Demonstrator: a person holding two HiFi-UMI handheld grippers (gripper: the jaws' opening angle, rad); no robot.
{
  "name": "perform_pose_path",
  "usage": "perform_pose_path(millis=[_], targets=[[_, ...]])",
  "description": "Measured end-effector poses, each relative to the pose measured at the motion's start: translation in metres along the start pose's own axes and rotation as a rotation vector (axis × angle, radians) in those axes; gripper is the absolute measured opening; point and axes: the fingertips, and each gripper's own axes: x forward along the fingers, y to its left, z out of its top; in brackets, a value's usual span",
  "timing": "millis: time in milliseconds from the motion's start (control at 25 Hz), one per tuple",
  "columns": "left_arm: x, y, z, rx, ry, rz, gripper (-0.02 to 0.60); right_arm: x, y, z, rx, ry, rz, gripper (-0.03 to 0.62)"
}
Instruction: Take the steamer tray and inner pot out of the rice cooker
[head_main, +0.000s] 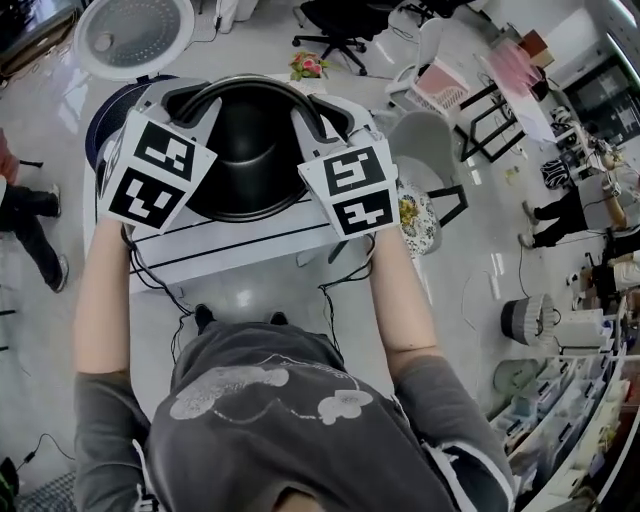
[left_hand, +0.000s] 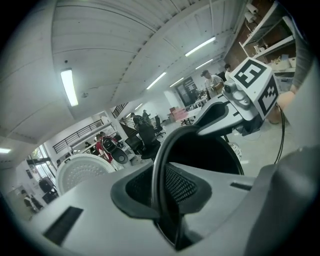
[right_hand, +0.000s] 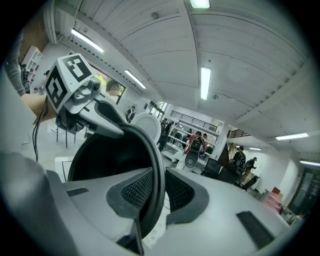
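The black inner pot (head_main: 250, 150) hangs above the white table (head_main: 240, 250), held by its rim from both sides. My left gripper (head_main: 193, 108) is shut on the rim's left edge, my right gripper (head_main: 322, 118) on its right edge. In the left gripper view the thin rim (left_hand: 161, 165) runs between the meshed pads (left_hand: 182, 182). The right gripper view shows the same: the rim (right_hand: 156, 165) is clamped between the pads (right_hand: 137, 192). The white perforated steamer tray (head_main: 133, 35) lies apart at the far left, also visible as a steamer tray (left_hand: 82, 172) in the left gripper view.
A dark round body (head_main: 103, 128) sits behind the left gripper, mostly hidden. A black office chair (head_main: 335, 25), a grey chair (head_main: 430, 150) and a floral stool (head_main: 420, 225) stand beyond and right of the table. A person's legs (head_main: 25, 230) are at the left.
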Motion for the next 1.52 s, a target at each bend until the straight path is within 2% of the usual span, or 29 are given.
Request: perform_pose_path(millis=[240, 680, 1000, 1320, 1520], targets=[[0.016, -0.053, -0.029, -0.089, 0.1, -0.01, 0.067, -0.005, 0.011, -0.059, 0.019, 0.039, 0.114, 0.095], [0.028, -0.106, -0.079, -0.215, 0.24, -0.044, 0.064, -0.001, 0.04, -0.124, 0.035, 0.137, 0.261, 0.094], [0.039, -0.114, -0.123, -0.327, 0.301, -0.097, 0.064, 0.021, 0.064, -0.146, 0.034, 0.214, 0.333, 0.094], [0.06, -0.095, -0.138, -0.363, 0.291, -0.129, 0.064, 0.052, 0.064, -0.148, 0.039, 0.271, 0.344, 0.095], [0.081, -0.079, -0.153, -0.415, 0.29, -0.134, 0.067, 0.083, 0.06, -0.152, 0.045, 0.292, 0.365, 0.098]])
